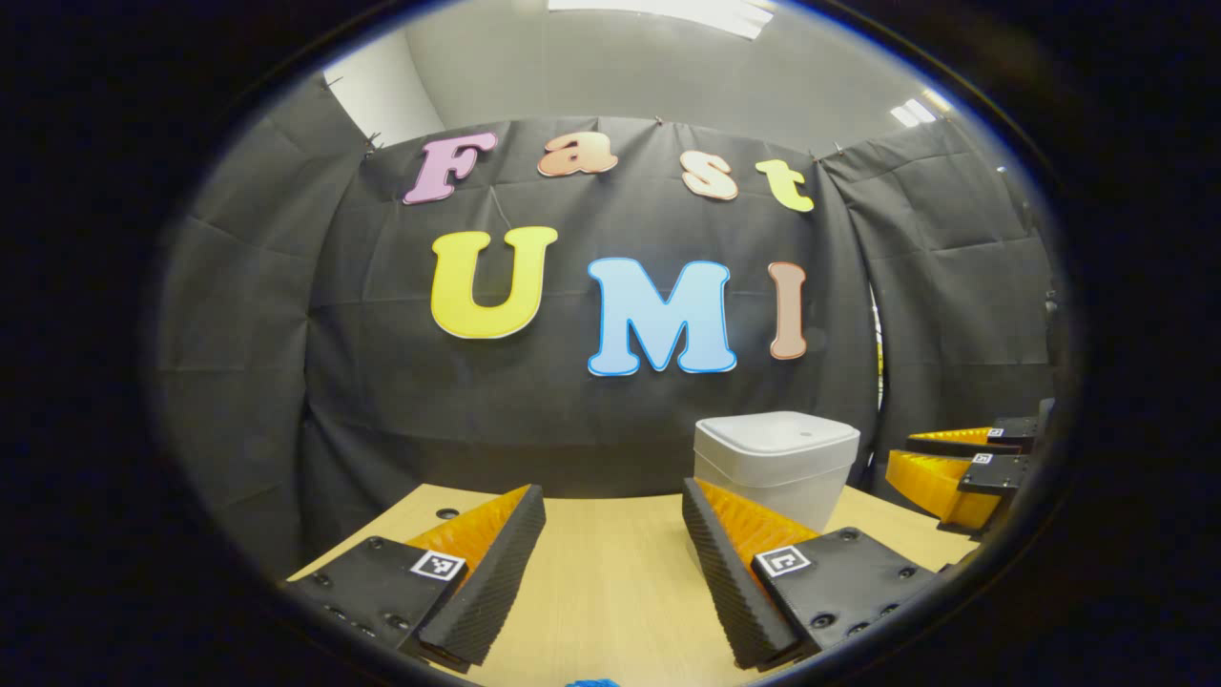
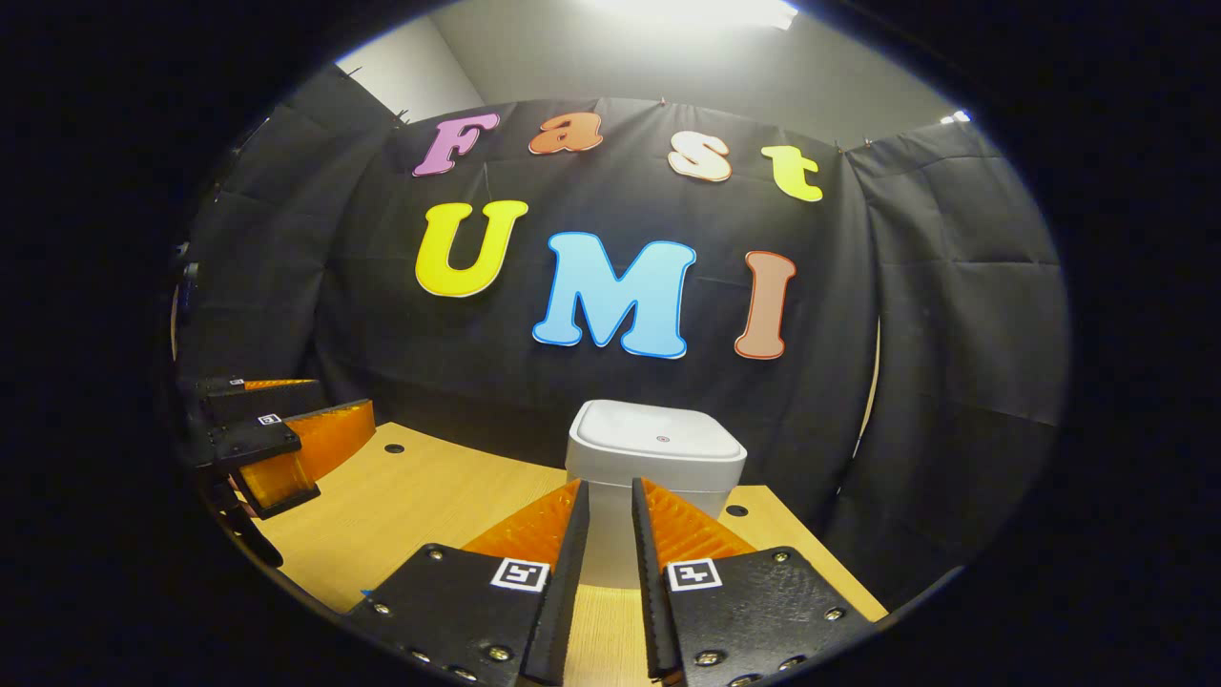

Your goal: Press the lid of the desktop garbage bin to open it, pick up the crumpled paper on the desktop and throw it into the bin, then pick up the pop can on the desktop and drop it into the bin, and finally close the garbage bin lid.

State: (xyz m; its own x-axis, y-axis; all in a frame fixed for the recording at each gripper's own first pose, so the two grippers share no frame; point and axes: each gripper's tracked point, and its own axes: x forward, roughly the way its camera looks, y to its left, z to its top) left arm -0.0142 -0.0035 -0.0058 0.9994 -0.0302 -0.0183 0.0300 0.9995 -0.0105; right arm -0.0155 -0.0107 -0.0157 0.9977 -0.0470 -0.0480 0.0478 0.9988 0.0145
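The white desktop bin (image 1: 775,463) stands at the back of the wooden table (image 1: 610,563) with its lid down. My left gripper (image 1: 610,515) is wide open with nothing between its fingers, and the bin sits beyond its right finger. In the right gripper view the bin (image 2: 658,453) is straight ahead, just past the fingertips. My right gripper (image 2: 610,496) has its fingers drawn together to a thin gap and holds nothing. Each gripper is in sight of the other: the right gripper (image 1: 959,463) at the far right, the left gripper (image 2: 286,439) at the far left.
The black cloth wall hangs close behind the bin. The table (image 2: 429,506) has small round holes (image 2: 394,447) near its back edge. A small blue thing (image 1: 591,681) peeks in at the bottom edge of the left gripper view.
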